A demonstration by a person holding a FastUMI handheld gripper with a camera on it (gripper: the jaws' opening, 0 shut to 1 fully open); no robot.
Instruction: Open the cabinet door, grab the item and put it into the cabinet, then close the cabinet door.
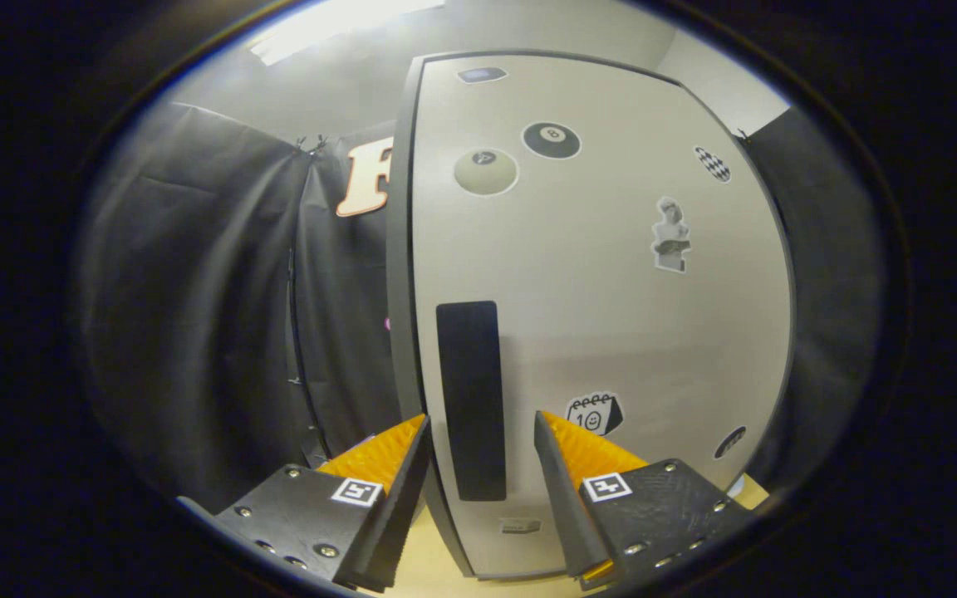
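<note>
Cabinet door: a pale grey, flat cabinet door (603, 332) with a dark grey edge; it stands upright and looks shut, just ahead of the tongs (480, 428).
Handle: a tall black rectangular handle strip (470, 399) near the door's left edge, upright, lying between the two fingers of the tongs, which are spread apart and do not press on it.
Door surface: several stickers, among them a black billiard ball sticker (552, 140) and a calendar sticker (594, 413).
Item: cannot tell where it is.
</note>
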